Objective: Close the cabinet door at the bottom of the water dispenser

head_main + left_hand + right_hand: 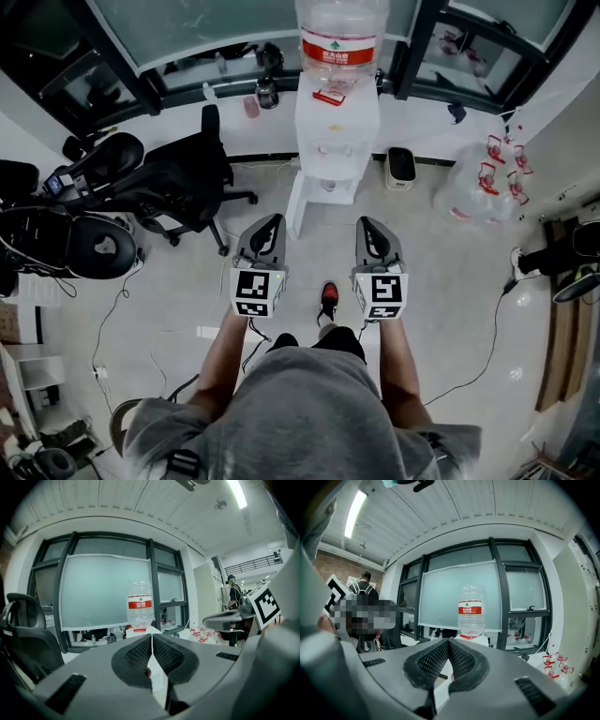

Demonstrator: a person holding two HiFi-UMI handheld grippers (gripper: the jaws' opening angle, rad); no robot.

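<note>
In the head view, the water dispenser (337, 131) stands ahead by the window wall. Its cabinet door (297, 204) hangs open from the water dispenser's lower left corner, jutting toward the person. The left tool (273, 221) and right tool (368, 223) are held side by side short of the water dispenser, apart from the door. In the left gripper view, the left tool (152, 638) has its jaws pressed together on nothing, with the bottle (140, 605) atop the water dispenser straight ahead. The right gripper view shows the right tool (449, 642) likewise clamped and empty. A push looks best: set the left tool on the door's outer face near its free edge, then sweep it toward the water dispenser's front until flush.
</note>
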